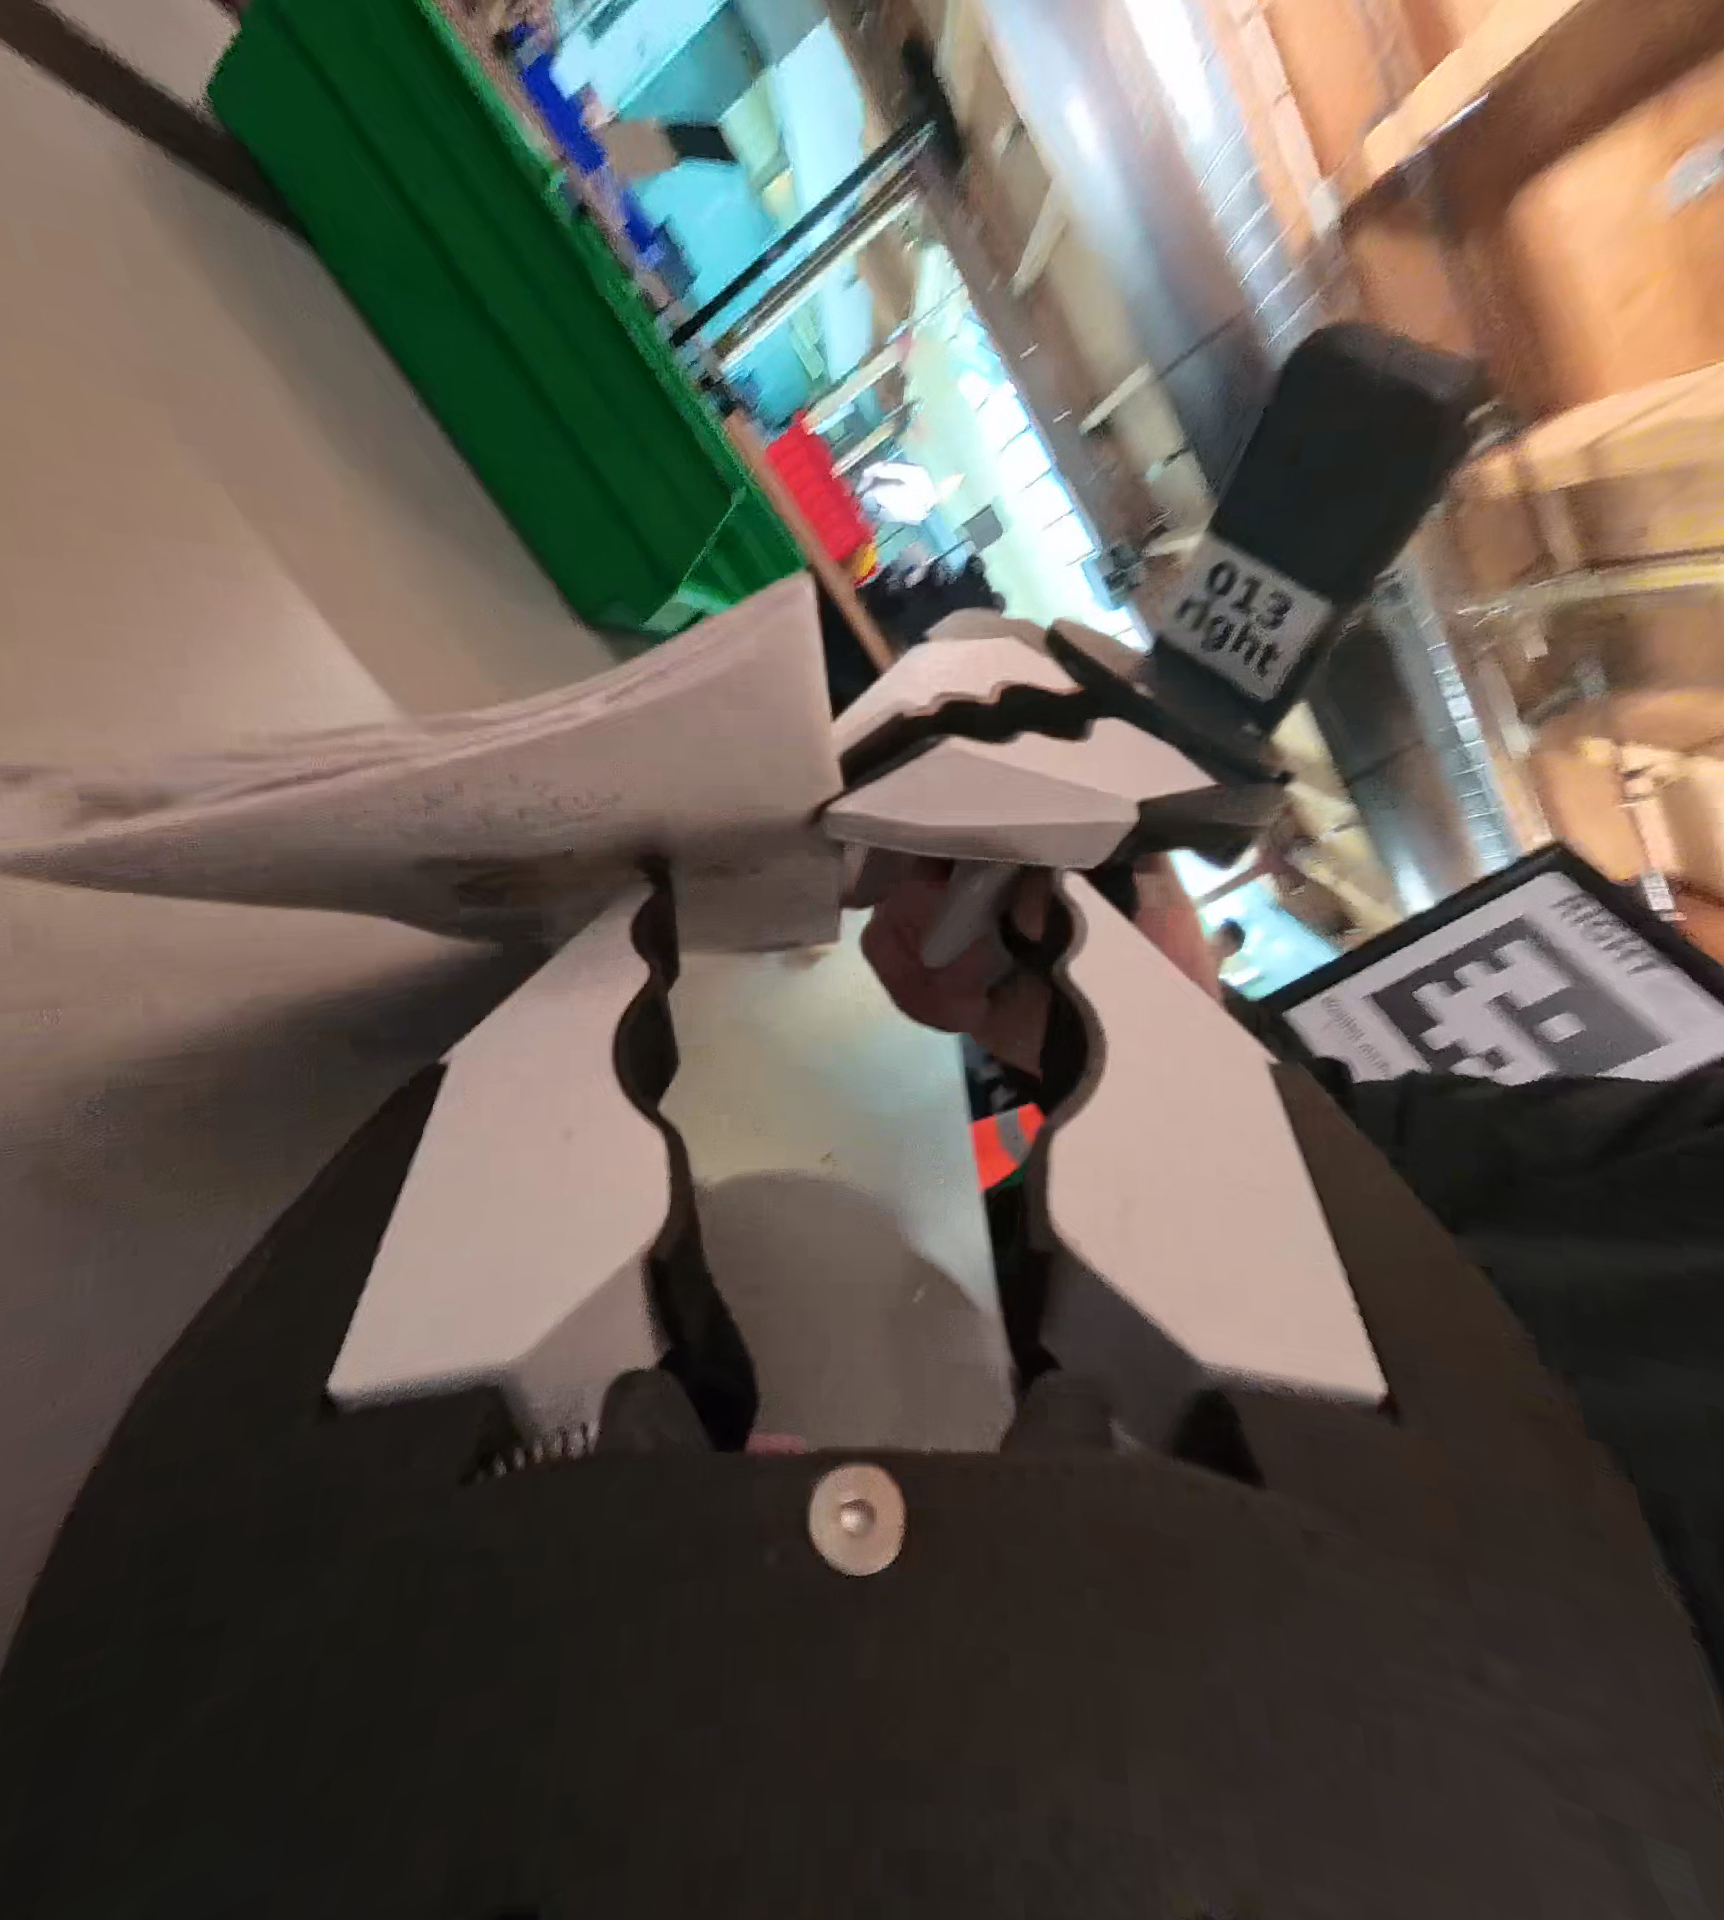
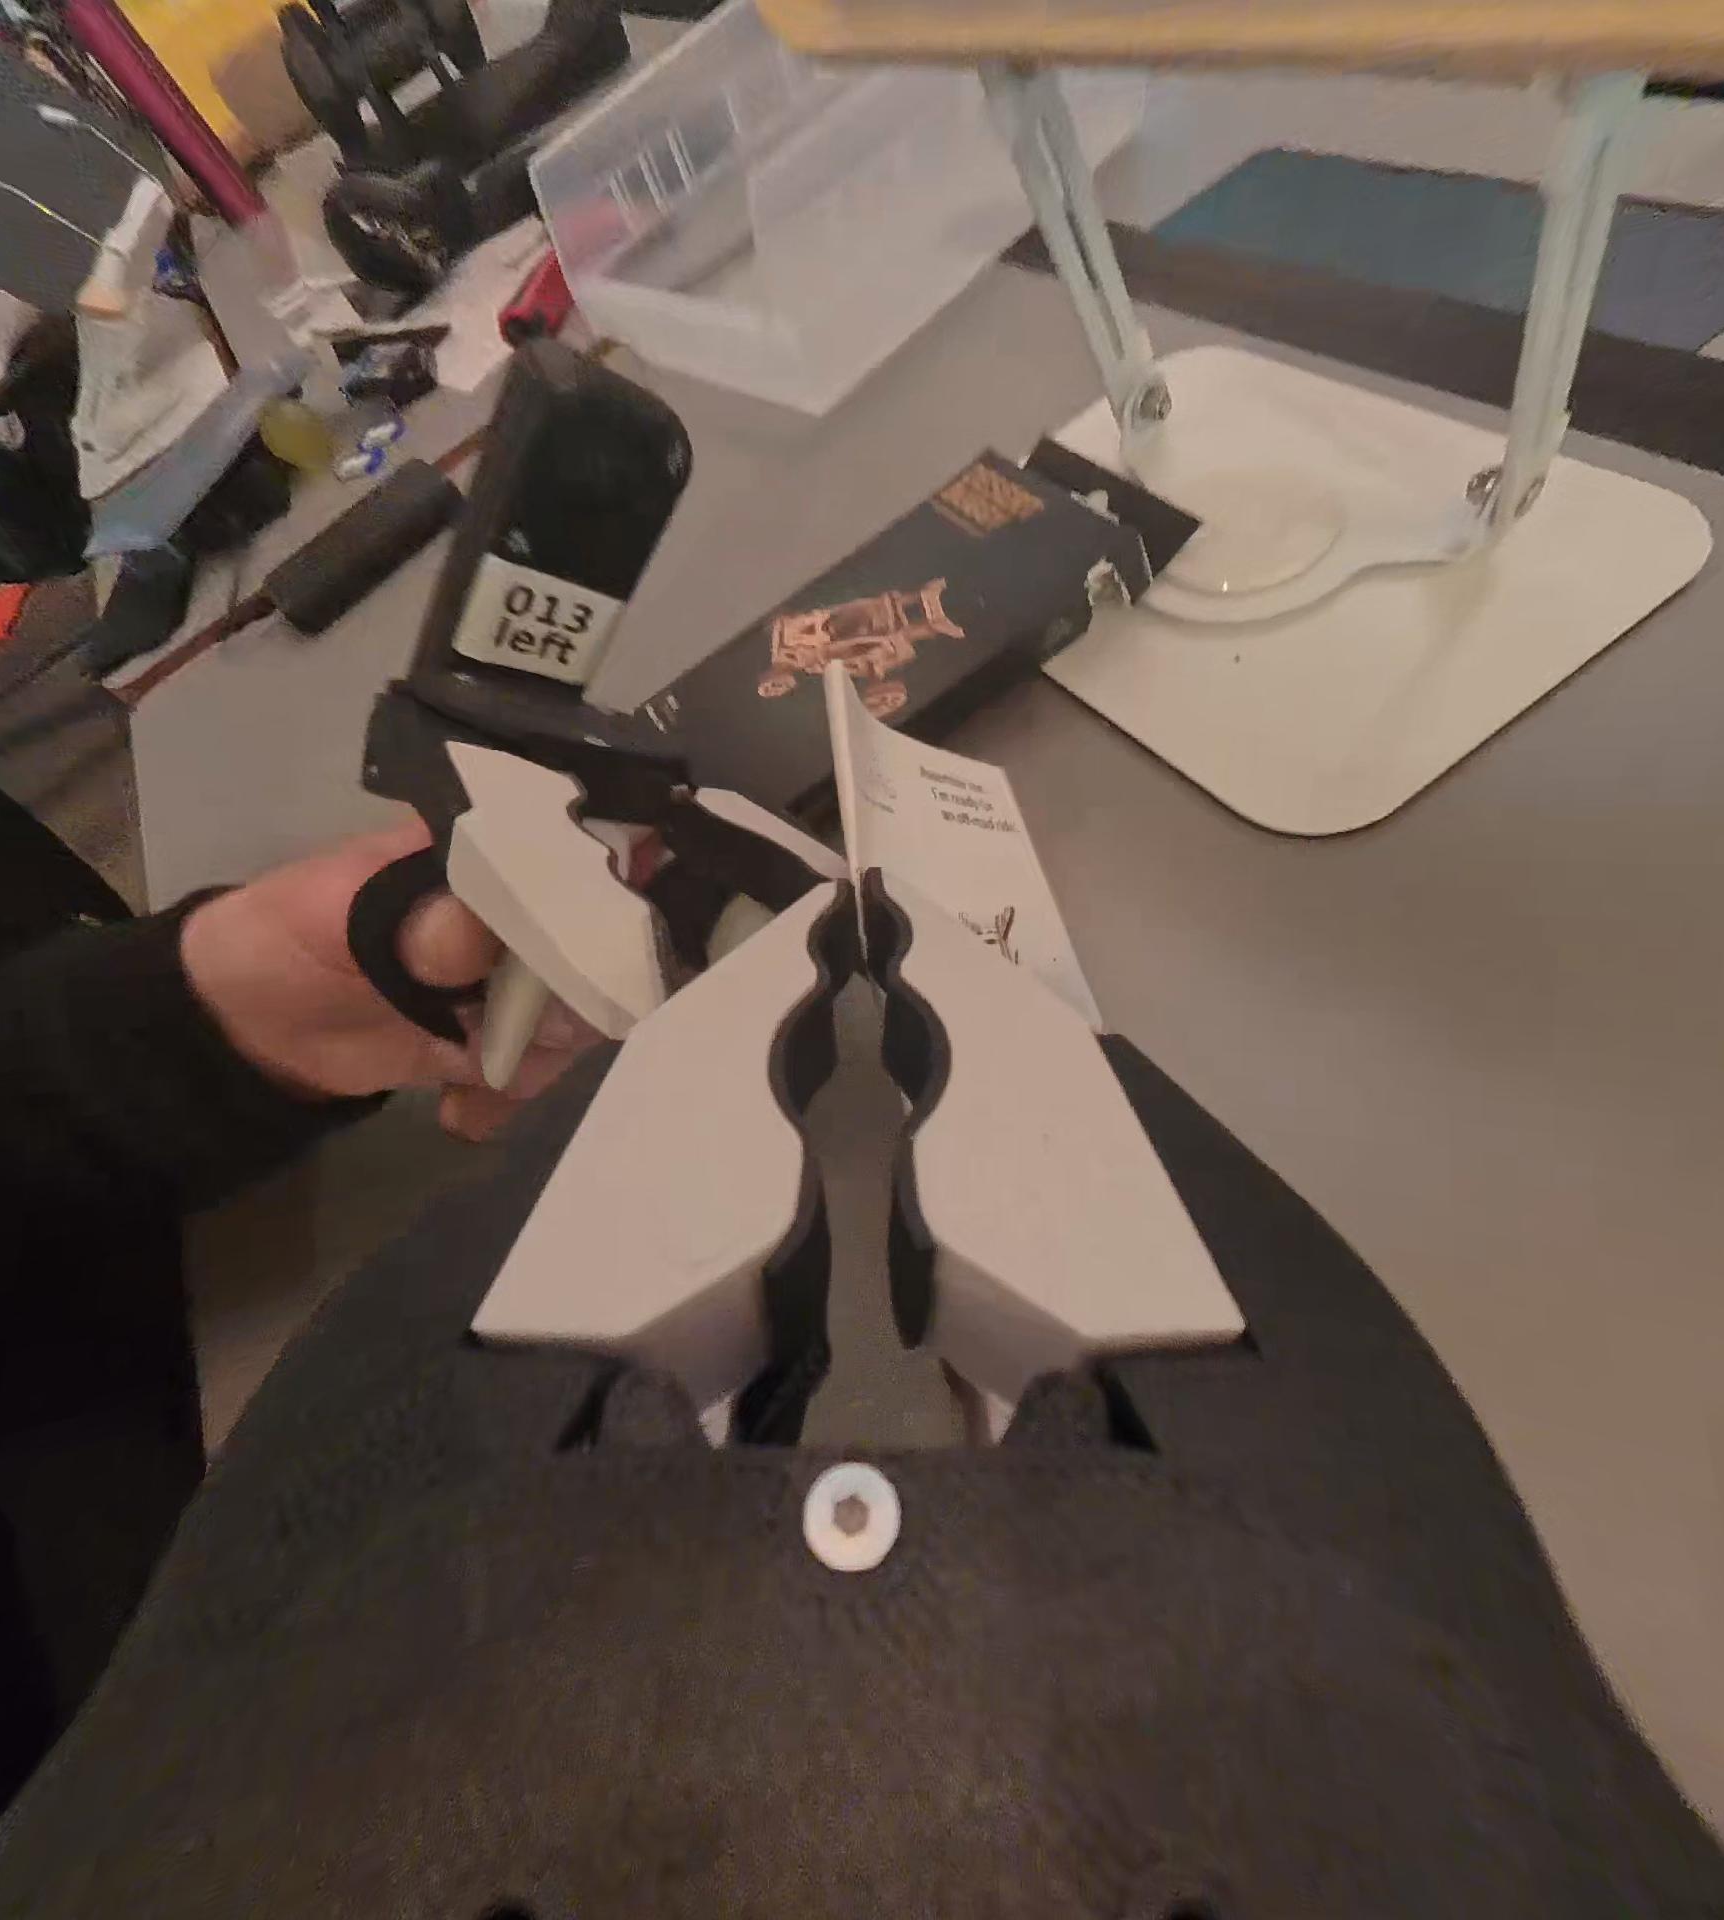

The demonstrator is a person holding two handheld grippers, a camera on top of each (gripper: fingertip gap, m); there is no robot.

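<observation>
Right gripper is pinched onto a white printed booklet, in front of the dark box. Left gripper, fingers spread, sits beside the booklet.

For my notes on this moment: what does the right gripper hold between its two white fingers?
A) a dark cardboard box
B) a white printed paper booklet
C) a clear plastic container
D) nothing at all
B: in the right wrist view the right gripper has its fingertips pinched on the edge of the white printed paper booklet, while the dark cardboard box lies behind on the grey table.
</observation>
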